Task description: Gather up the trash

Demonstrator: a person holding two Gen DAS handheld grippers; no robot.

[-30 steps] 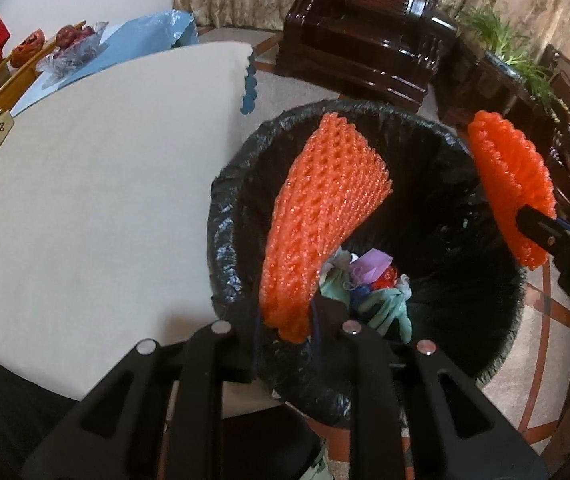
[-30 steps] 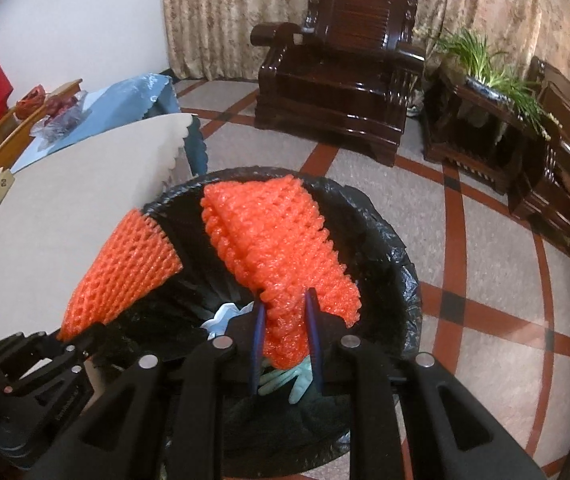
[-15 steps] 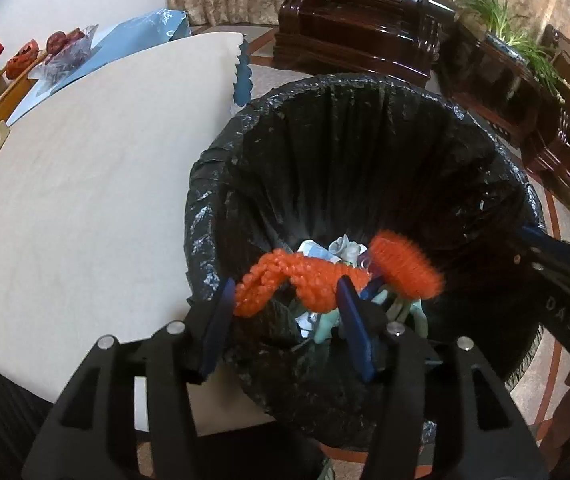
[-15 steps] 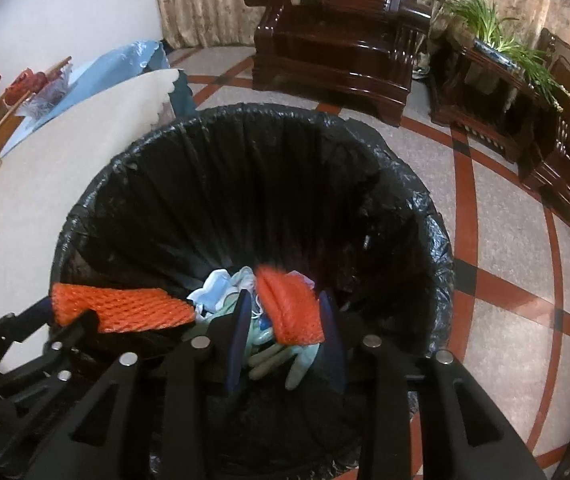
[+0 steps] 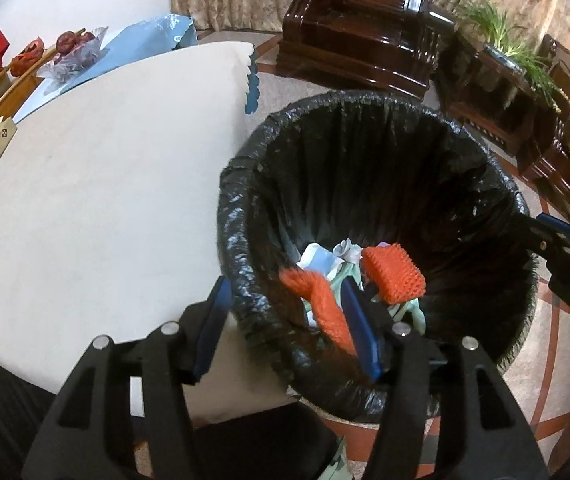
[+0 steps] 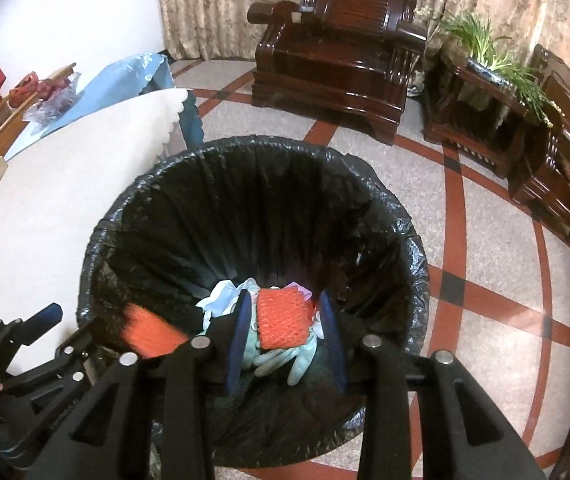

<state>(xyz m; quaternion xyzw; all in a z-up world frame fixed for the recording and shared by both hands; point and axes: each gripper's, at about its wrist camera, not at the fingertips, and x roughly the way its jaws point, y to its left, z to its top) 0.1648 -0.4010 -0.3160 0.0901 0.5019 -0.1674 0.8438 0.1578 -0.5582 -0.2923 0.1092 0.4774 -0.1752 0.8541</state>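
A bin lined with a black bag (image 5: 241,216) (image 6: 101,240) stands beside the table, below both grippers. My left gripper (image 5: 285,324) hangs over the bin's near rim, its jaws opening. An orange foam net (image 5: 319,300), blurred, drops free along the inner side of its right pad. My right gripper (image 6: 285,336) is open above the bin's inside. A second orange foam net (image 6: 285,318) (image 5: 395,276) lies loose below it on pale green gloves (image 6: 285,354) and crumpled paper. In the right wrist view the first net (image 6: 149,330) is a blur beside the left gripper (image 6: 25,344).
A white-covered round table (image 5: 105,200) borders the bin on the left, with a small box (image 5: 3,136) and red packets at its far edge. A dark wooden armchair (image 6: 337,52), a plant stand (image 6: 481,96) and tiled floor (image 6: 485,264) lie beyond.
Both grippers have opened and let go of their orange foam nets. The right one's net has landed on the trash in the bin, and the left one's is still falling.
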